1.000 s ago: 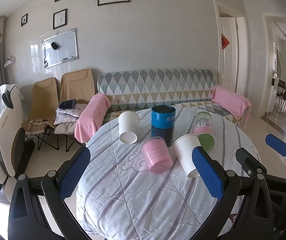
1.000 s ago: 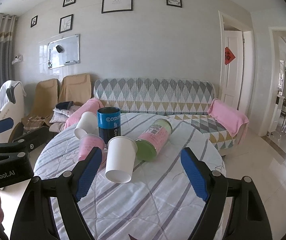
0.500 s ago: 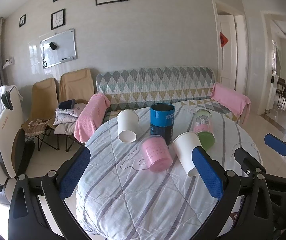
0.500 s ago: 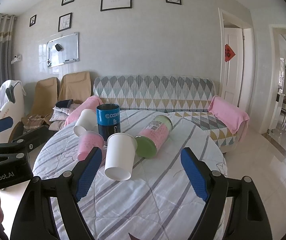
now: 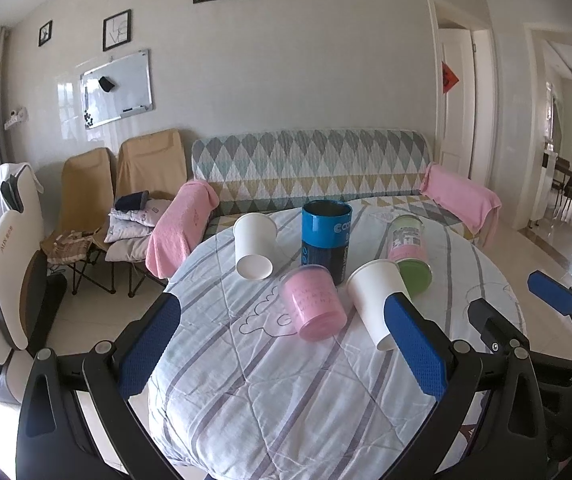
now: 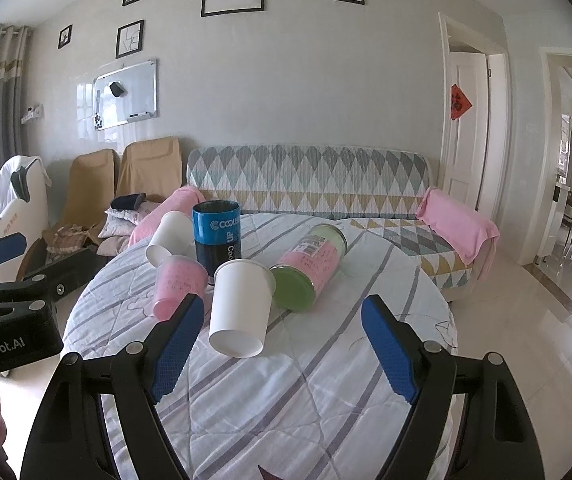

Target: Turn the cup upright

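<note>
- Living room: patterned sofa (image 6: 310,178) at the back, round bench (image 6: 326,380) under a striped quilt in front.
- On the bench: blue can (image 6: 217,236) upright; far white cup (image 5: 254,245), pink cup (image 5: 313,301), near white cup (image 6: 240,307) and green-lidded jar (image 6: 311,267) all lie on their sides.
- Which cup the task means isn't given; my read is the near white cup, as it sits closest to both tools.
- Right tool (image 6: 282,354): released, jaws spread wide, nothing held. Near white cup lies just ahead of it, slightly left of centre, beside the left finger pad (image 6: 178,344).
- Cup's long axis runs roughly along the view direction, base end toward the tool, rim away and resting near the jar.
- Left tool (image 5: 282,354): released too, empty. From its view the same cup (image 5: 376,300) is off to the right, partly hidden behind the right pad (image 5: 414,344).
- Judgement: right hand is better lined up; jaws would need to straddle the cup's sides, then tip the base down.
- Risk: paper cup is light and may roll toward the pink cup or jar.
</note>
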Tool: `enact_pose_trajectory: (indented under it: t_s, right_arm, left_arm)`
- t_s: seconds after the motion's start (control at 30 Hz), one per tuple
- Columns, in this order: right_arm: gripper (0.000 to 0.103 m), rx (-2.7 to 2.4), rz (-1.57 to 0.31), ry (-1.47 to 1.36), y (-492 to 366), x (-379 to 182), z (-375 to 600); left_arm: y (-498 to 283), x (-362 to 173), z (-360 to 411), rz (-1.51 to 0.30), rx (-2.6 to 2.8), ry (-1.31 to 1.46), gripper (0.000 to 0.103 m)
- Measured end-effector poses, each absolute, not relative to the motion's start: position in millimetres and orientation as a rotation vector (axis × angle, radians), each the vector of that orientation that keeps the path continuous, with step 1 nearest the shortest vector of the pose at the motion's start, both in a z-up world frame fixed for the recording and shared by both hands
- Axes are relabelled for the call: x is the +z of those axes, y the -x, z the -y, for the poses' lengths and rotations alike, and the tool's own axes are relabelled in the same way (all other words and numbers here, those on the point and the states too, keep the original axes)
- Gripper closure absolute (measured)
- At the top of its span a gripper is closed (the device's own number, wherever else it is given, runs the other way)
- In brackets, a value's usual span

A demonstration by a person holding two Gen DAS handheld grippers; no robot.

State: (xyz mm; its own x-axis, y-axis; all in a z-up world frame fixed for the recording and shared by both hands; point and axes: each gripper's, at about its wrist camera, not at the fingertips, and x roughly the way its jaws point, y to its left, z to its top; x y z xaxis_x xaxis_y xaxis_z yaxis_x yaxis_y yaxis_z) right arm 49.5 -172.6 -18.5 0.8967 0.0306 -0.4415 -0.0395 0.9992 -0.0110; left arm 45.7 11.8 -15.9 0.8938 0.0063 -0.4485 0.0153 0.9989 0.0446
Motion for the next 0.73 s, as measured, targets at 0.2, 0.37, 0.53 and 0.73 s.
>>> enact_pose_trajectory:
  t_s: [0.2, 0.37, 0.53, 0.73]
  right_arm:
    - [0.021, 0.036, -0.466, 0.022, -52, -21, 172]
    - [0.021, 0.037, -0.467, 0.022, -52, -21, 172]
    - [0.021, 0.036, -0.475, 0.029, -55, -25, 172]
    - [0.021, 0.035, -0.48, 0.029, -56, -27, 172]
  left_arm:
    - [-50, -17, -17, -0.478, -0.003, -0.033, 0.0]
    - [-52, -17, -19, -0.477, -0.005, -0.028, 0.0]
    - [-56, -20, -21, -0.48, 0.003, -0.034, 0.0]
    - [-57, -19, -24, -0.476, 0.012, -0.039, 0.0]
